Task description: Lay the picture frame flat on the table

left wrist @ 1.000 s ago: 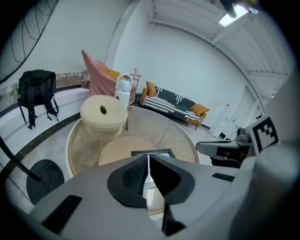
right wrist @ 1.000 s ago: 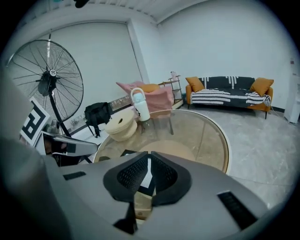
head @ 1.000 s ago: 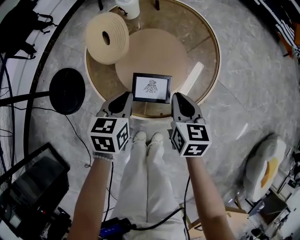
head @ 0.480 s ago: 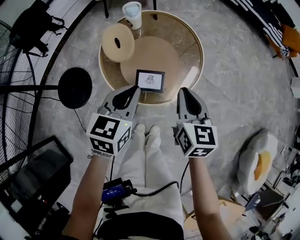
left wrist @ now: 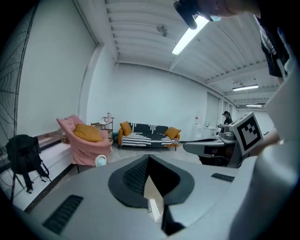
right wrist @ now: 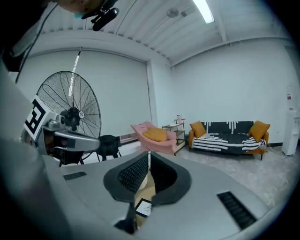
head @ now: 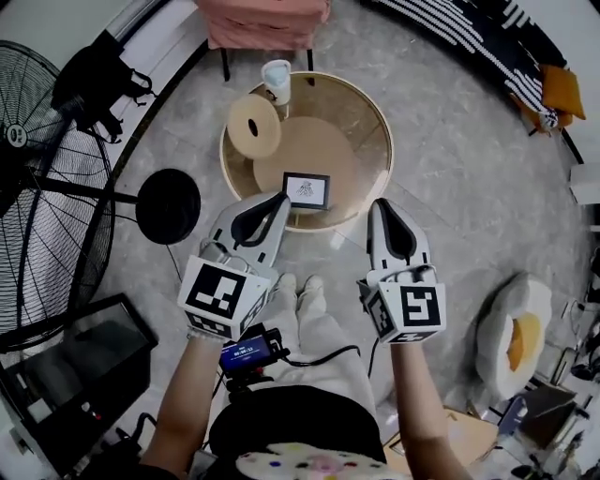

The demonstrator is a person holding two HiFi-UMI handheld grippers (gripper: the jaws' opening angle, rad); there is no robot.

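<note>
The black picture frame [head: 306, 189] with a white print rests on the near part of the round wooden table [head: 375, 122], its face turned up toward me. It also shows small through the jaw gap in the right gripper view, picture frame [right wrist: 143, 207]. My left gripper [head: 280, 199] is raised well above the floor, short of the table's near edge, and is shut with nothing in it. My right gripper [head: 382, 206] is held level with it to the right, also shut and empty. In the gripper views, the left gripper [left wrist: 149, 156] and right gripper [right wrist: 149, 153] point out across the room.
A cream foam roll [head: 254, 126] and a white cup [head: 277, 75] stand on the table's far side. A pink chair [head: 262, 23] is behind it. A large fan [head: 37, 178] with a black round base [head: 169, 206] stands at left. A striped sofa [left wrist: 149, 133] lines the far wall.
Both grippers have risen away from the table, side by side. The table and picture frame look smaller and farther below; the frame has stayed where it was.
</note>
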